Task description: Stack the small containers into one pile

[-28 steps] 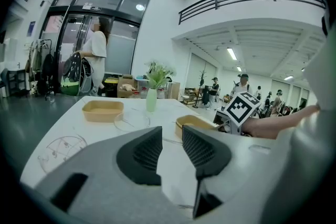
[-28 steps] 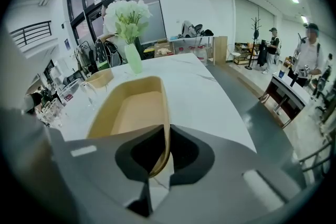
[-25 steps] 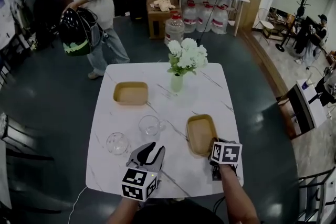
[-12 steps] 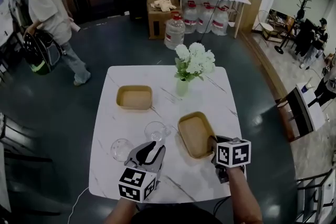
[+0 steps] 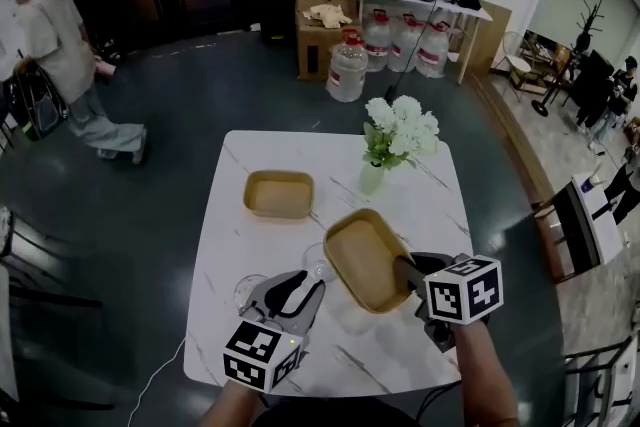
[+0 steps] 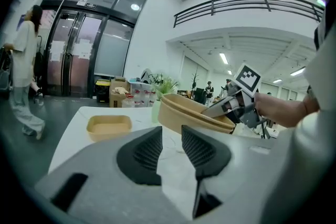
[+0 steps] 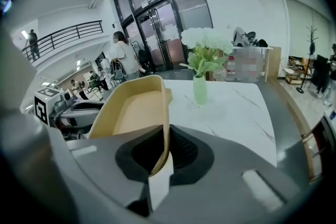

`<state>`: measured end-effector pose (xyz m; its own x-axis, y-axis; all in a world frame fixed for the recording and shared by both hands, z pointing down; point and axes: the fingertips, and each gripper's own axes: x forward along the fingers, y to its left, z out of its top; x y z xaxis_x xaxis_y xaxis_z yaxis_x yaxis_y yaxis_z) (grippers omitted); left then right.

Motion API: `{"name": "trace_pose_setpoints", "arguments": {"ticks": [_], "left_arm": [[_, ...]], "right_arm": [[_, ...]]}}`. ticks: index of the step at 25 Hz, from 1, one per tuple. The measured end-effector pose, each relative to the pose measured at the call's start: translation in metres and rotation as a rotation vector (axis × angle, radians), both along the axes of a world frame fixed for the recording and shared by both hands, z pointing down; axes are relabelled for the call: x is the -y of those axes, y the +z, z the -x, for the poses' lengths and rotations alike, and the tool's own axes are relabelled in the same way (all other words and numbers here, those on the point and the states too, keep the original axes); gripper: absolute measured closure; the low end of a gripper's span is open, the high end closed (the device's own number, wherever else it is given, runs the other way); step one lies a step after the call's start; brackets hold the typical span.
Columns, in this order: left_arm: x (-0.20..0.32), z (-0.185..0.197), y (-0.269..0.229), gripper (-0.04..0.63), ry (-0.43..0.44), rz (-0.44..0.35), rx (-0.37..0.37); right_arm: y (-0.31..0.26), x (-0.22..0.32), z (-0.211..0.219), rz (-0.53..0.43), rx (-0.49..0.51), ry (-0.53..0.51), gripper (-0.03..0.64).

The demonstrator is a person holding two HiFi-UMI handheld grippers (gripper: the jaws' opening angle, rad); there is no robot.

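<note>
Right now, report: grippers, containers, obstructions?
Right gripper shut on tan oblong paper container, lifted, tilted. Left gripper open, empty. Second tan container on table. Clear glass beneath path.

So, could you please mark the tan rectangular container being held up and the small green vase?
tan rectangular container (image 5: 362, 260): head view, its inner floor.
small green vase (image 5: 371, 179): head view, its body.

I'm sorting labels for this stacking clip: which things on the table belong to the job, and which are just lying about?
Job: held container, its rim pinched in the right gripper jaws; second container, farther back.
Lying about: two glasses; flower vase. The left gripper is open and empty.
</note>
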<state>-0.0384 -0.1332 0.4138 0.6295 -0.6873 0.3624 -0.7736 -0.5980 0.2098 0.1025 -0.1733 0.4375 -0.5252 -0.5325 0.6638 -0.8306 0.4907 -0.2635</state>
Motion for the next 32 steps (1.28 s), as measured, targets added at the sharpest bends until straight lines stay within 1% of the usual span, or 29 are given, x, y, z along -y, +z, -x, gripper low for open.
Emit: {"name": "trace_pose_setpoints", "arguments": {"ticks": [2, 7, 10, 16, 21, 25, 28, 32], "left_arm": [[0.002, 0.009, -0.002, 0.488, 0.013, -0.002, 0.002], [0.011, 0.038, -0.016, 0.488, 0.023, -0.006, -0.022], [0.018, 0.062, -0.022, 0.488, 0.019, -0.009, -0.01], [0.034, 0.1, -0.014, 0.485, 0.015, -0.007, 0.005], [0.048, 0.122, -0.013, 0.483, 0.016, -0.006, 0.018], [0.061, 0.132, -0.01, 0.482, 0.026, -0.005, 0.018], [0.073, 0.136, -0.005, 0.482, 0.047, 0.001, 0.04], [0.093, 0.141, 0.002, 0.477, 0.063, -0.011, 0.065]], "right_arm": [[-0.006, 0.005, 0.017, -0.004, -0.003, -0.049, 0.603], [-0.019, 0.022, 0.065, -0.014, -0.023, -0.162, 0.603], [-0.027, 0.035, 0.095, -0.017, -0.025, -0.22, 0.603], [-0.021, 0.056, 0.141, -0.019, -0.059, -0.319, 0.603], [-0.022, 0.076, 0.166, -0.027, -0.084, -0.374, 0.603], [-0.022, 0.095, 0.179, -0.033, -0.109, -0.412, 0.603], [-0.018, 0.109, 0.187, -0.032, -0.124, -0.437, 0.603], [-0.01, 0.13, 0.191, -0.02, -0.141, -0.449, 0.601]]}}
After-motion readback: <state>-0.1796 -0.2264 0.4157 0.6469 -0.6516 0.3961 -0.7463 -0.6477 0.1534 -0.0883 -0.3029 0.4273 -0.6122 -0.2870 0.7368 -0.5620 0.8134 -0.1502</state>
